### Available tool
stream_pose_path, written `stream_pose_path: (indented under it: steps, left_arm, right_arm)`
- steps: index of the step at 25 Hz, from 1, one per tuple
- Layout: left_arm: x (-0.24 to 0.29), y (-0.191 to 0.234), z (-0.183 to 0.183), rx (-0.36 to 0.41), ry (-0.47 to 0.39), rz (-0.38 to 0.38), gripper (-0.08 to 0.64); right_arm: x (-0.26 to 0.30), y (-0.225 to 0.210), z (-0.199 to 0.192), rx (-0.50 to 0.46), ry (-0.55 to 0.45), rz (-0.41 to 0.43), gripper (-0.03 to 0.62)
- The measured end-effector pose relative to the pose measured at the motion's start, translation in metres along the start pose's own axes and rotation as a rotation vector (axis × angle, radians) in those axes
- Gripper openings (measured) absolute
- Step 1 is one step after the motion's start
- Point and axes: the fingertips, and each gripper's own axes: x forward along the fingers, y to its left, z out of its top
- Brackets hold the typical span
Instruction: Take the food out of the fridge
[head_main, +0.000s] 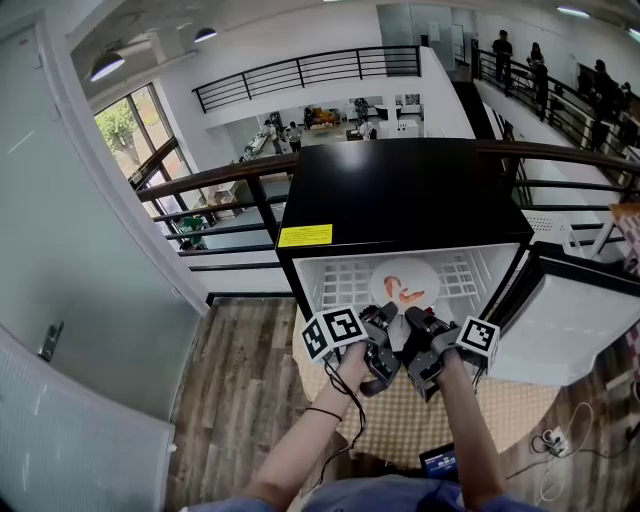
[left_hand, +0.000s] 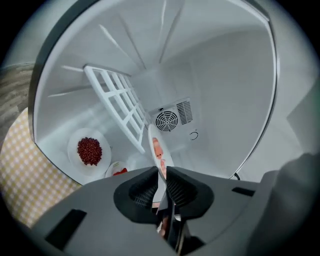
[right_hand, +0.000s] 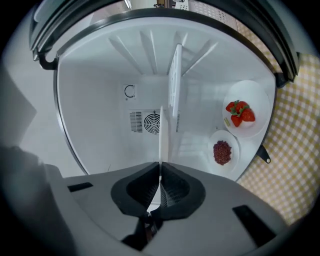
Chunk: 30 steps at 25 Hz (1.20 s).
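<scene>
Together, left gripper (left_hand: 162, 170) and right gripper (right_hand: 160, 166) clamp narrow jaws on the food plate (left_hand: 156, 145), edge-on between them.

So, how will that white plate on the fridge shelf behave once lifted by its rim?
Probably stiff: the plate shows as a straight edge between the jaws of the right gripper. Likely slippery: glossy, pinched only at its thin rim. The food lies loose, so tilting may slide it.

In the fridge (head_main: 400, 200), on the wire shelf (head_main: 335, 280), a plate (head_main: 385, 272), clamped at its 7 o'clock by the left gripper (head_main: 388, 318) and 5 o'clock by the right gripper (head_main: 415, 322); beneath, strawberry plate (right_hand: 250, 95) with berry plate (right_hand: 220, 139) at its 7 o'clock; door (head_main: 570, 330) at the fridge's 3 o'clock.
</scene>
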Motion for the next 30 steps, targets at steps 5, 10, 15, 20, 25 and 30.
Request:
stream_pose_path:
  steps: [5,10,15,20,25,30]
  left_arm:
    - [-0.023,-0.001,-0.016,0.017,-0.007,-0.024,0.06]
    - [-0.049,-0.004,-0.033,0.011,-0.021,-0.066,0.057]
    - [-0.077,-0.004,-0.054,0.038,-0.029,-0.099,0.057]
    - [-0.108,-0.004,-0.073,0.06,-0.039,-0.122,0.057]
    - [-0.143,0.0,-0.092,0.098,-0.032,-0.119,0.057]
    - [-0.183,0.008,-0.112,0.08,-0.033,-0.117,0.057]
  right_arm:
    - [-0.017,-0.001,-0.022,0.004,0.012,0.015,0.025]
    - [-0.034,0.0,-0.039,-0.047,0.005,0.062,0.026]
    - [-0.056,-0.004,-0.066,-0.079,0.01,0.07,0.026]
    - [-0.076,-0.005,-0.095,-0.101,0.019,0.08,0.026]
    - [-0.097,-0.01,-0.13,-0.096,0.024,0.093,0.026]
    - [-0.117,-0.017,-0.17,-0.121,0.032,0.077,0.026]
